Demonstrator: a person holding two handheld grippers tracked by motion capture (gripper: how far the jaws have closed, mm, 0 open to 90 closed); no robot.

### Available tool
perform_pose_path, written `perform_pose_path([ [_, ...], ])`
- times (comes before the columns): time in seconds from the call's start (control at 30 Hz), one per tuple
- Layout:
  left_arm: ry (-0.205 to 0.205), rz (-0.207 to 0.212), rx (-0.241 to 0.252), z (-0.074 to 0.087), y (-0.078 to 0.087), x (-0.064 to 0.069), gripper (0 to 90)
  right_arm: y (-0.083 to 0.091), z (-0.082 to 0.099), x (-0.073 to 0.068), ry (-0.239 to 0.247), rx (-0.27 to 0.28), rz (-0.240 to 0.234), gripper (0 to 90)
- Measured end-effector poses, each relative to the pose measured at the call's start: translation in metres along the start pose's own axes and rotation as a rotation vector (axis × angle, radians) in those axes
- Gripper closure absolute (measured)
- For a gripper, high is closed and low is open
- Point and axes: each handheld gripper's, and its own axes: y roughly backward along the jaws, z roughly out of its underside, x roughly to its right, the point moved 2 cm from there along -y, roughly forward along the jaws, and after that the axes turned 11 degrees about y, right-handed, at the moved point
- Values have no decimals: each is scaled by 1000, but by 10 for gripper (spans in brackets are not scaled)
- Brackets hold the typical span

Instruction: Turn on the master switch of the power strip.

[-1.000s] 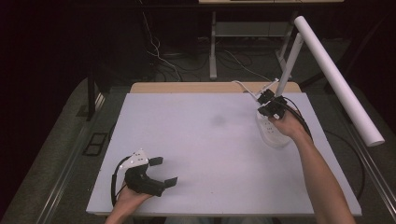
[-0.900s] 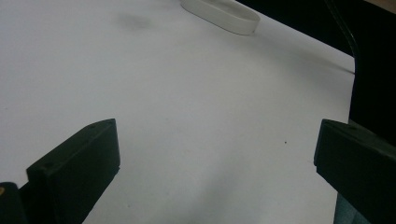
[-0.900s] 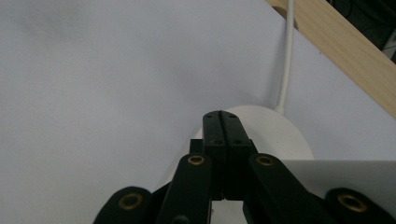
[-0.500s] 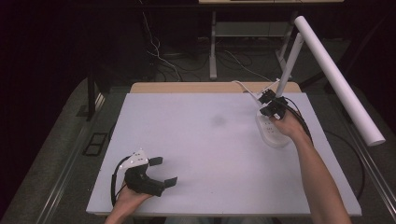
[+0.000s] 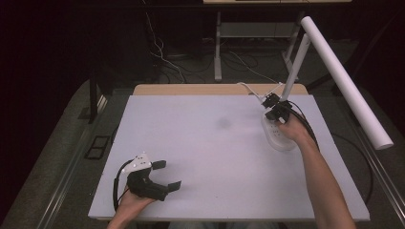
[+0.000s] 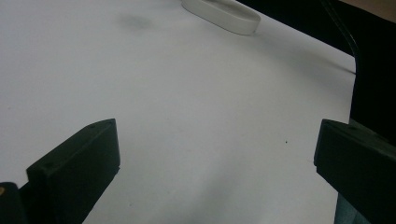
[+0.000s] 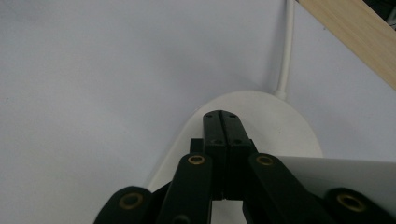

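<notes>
Right tool: jaws closed, empty, tips over lamp base, far right tabletop edge.
Left tool: jaws wide apart, empty, near-left corner, well apart from the base.

I can read no text anywhere from here. The desk and lamp base carry no legible label.

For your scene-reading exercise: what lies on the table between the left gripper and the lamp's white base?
Nothing: in the high view, bare white tabletop runs from the left gripper to the lamp base, marked by one faint grey smudge.
</notes>
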Motion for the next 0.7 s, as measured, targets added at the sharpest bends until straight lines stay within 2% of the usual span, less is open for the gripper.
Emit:
perform_pose_path([
  [0.1,-3,1,-4,0,-1,1,0,-1,0,0,-11,5,3,898],
  [0.23,-10,2,-10,1,-1,1,0,-1,2,0,-56,23,-17,900],
  [0.33,-11,2,-10,1,-1,1,0,-2,2,-3,-39,21,4,900],
  [0.4,-9,3,-8,1,-1,1,0,-2,2,-3,-51,19,4,900],
  [0.5,-7,3,-9,1,-1,2,0,-3,1,-6,-34,8,33,900],
  [0.63,-12,3,-10,2,0,2,0,-4,4,-5,-52,25,20,900],
  [0.7,-12,3,-11,2,0,2,0,-4,4,-6,-46,29,34,900],
])
